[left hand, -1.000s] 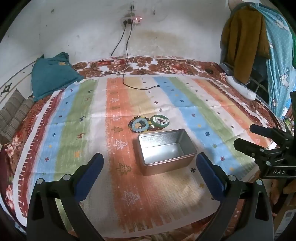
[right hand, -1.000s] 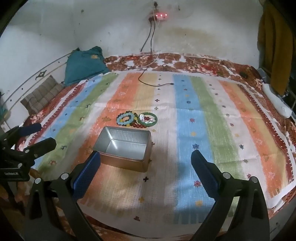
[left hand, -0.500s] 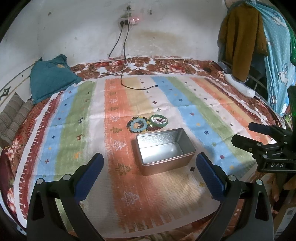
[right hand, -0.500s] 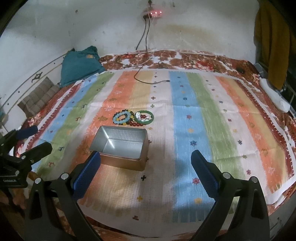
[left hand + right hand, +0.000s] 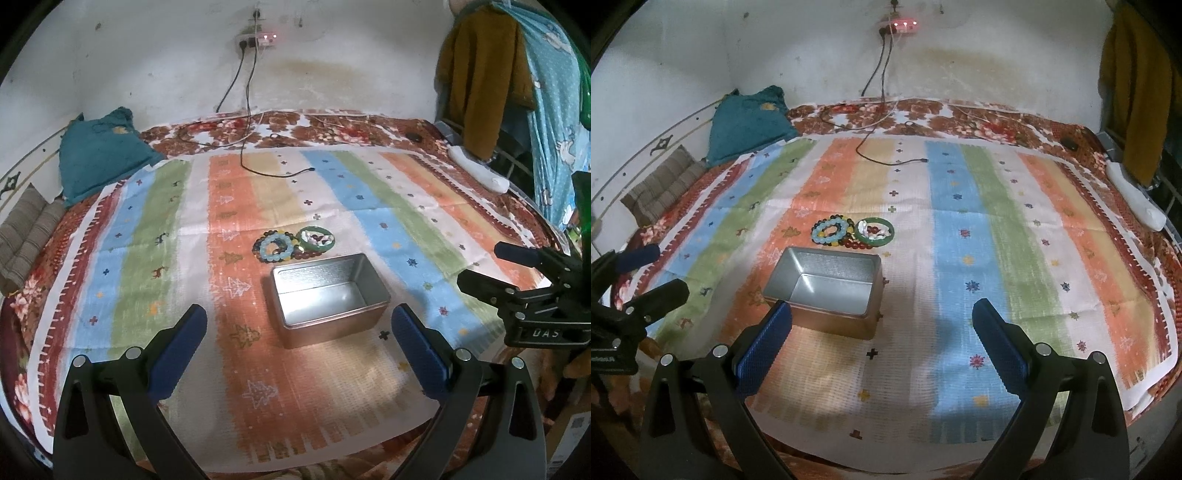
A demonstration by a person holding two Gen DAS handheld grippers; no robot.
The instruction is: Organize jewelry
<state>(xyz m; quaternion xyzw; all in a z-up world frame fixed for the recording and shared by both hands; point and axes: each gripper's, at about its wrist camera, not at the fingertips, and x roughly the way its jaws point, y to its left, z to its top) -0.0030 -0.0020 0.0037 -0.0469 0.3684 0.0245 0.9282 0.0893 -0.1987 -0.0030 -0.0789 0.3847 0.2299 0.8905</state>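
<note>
An empty open metal tin sits on the striped cloth; it also shows in the right wrist view. Just behind it lie a light-blue bead bracelet, a green bangle with small beads inside, and dark red beads between them. In the right wrist view the bracelet and bangle lie the same way. My left gripper is open and empty, in front of the tin. My right gripper is open and empty, near the tin's front right; it also shows in the left wrist view.
A teal cushion and a striped pillow lie at the far left. A black cable runs from a wall power strip onto the cloth. Clothes hang at the right, above a white object.
Both grippers have tilted and shifted slightly, so the tin and jewelry sit a little differently in view. Nothing on the cloth has moved. Both grippers stay open.
</note>
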